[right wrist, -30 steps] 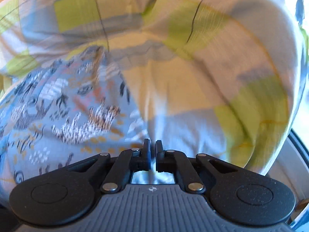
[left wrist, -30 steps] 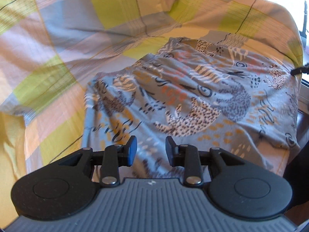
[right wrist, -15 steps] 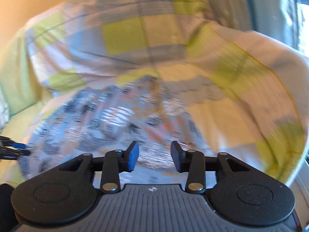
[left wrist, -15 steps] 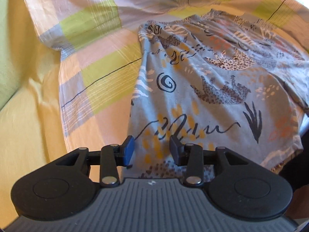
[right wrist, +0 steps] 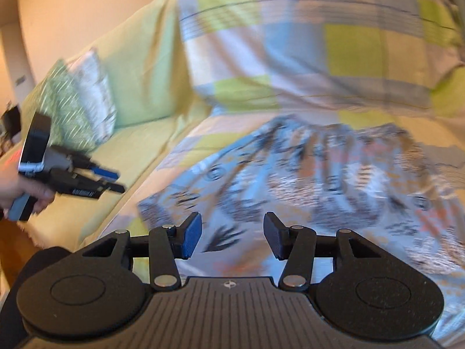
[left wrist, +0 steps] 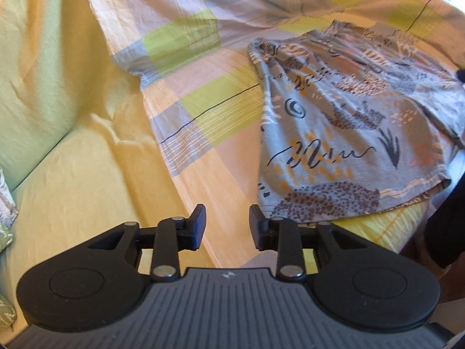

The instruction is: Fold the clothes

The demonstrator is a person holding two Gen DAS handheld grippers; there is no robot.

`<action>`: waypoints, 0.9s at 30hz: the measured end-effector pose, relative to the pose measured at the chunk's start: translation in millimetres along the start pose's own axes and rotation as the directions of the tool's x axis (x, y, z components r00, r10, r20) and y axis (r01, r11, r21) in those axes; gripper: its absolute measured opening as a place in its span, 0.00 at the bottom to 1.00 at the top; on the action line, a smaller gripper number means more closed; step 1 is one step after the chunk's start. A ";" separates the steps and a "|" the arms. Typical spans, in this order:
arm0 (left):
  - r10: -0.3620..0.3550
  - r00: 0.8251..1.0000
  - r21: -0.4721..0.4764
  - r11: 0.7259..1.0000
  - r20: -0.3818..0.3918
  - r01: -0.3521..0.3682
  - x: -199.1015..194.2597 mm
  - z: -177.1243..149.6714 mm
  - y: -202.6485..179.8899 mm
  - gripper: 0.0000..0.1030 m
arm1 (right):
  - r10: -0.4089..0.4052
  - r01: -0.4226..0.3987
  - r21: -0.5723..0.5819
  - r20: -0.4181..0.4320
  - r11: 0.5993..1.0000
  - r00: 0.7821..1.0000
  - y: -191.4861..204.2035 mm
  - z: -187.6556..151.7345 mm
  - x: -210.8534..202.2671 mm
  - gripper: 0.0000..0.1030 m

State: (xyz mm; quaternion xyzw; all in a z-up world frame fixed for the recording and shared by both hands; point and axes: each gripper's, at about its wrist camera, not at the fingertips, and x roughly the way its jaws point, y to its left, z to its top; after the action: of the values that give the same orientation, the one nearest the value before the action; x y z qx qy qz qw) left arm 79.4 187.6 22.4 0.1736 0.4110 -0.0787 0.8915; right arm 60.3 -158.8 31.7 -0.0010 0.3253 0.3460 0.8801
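My left gripper hangs released above the checked pastel sheet; my right gripper hovers released over the grey patterned cotton garment.

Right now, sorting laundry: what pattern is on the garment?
Grey garment with animal, leaf and squiggle prints; sharpest in the left wrist view.

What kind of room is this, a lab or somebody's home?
Most likely a home living room: a sofa under a yellow-green cover, a patterned cushion, and a checked sheet with a printed garment spread on it.
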 end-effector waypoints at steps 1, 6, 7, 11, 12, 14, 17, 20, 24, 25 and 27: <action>-0.006 1.000 0.009 1.000 0.013 0.006 0.1 -0.9 1.5 0.33 | 0.016 -0.017 -0.029 -0.014 0.999 1.000 11.6 0.1 12.6 0.49; -0.027 0.998 0.004 1.000 0.056 0.027 25.5 1.6 32.9 0.33 | 0.123 -0.136 -0.192 -0.079 0.972 0.989 63.1 2.2 94.8 0.48; -0.031 0.998 0.003 1.000 0.061 0.031 32.5 3.6 41.1 0.33 | 0.150 -0.166 -0.215 -0.087 0.962 0.985 71.1 3.1 112.9 0.44; -0.054 0.997 -0.012 0.998 0.061 0.055 60.3 21.6 72.8 0.32 | 0.199 -0.226 -0.333 -0.112 0.916 0.973 103.2 4.2 172.9 0.41; -0.062 0.996 -0.021 0.998 0.058 0.063 66.4 26.9 80.0 0.32 | 0.182 -0.222 -0.376 -0.138 0.900 0.974 112.6 2.9 184.5 0.41; -0.080 0.995 -0.041 0.996 0.053 0.082 77.9 37.5 94.5 0.32 | 0.149 -0.230 -0.433 -0.213 0.872 0.966 128.3 1.0 202.0 0.41; -0.139 0.990 -0.086 0.986 0.009 0.140 81.9 49.1 111.0 0.32 | 0.041 -0.152 -0.531 -0.215 0.834 0.976 143.6 -0.2 209.0 0.40; -0.186 0.981 -0.092 0.979 -0.050 0.181 79.0 56.8 122.1 0.32 | -0.059 -0.082 -0.606 -0.208 0.792 0.976 153.3 2.1 214.8 0.40; -0.264 0.957 -0.139 0.959 -0.123 0.247 76.1 63.5 138.3 0.32 | -0.156 -0.039 -0.687 -0.219 0.726 0.963 175.8 -0.8 219.1 0.26; -0.281 0.949 -0.148 0.954 -0.141 0.261 76.4 65.6 141.7 0.32 | -0.165 -0.040 -0.681 -0.234 0.731 0.958 178.7 0.1 220.3 0.19; -0.323 0.931 -0.164 0.941 -0.170 0.296 76.0 71.3 148.8 0.32 | -0.205 -0.023 -0.617 -0.295 0.786 0.933 177.5 14.7 225.6 0.00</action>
State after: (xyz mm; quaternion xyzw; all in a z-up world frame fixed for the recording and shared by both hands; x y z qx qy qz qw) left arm 221.3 299.1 44.0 0.0526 0.5228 -0.1731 0.8330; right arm 84.3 116.8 -46.3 -0.3621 0.3450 0.3831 0.7766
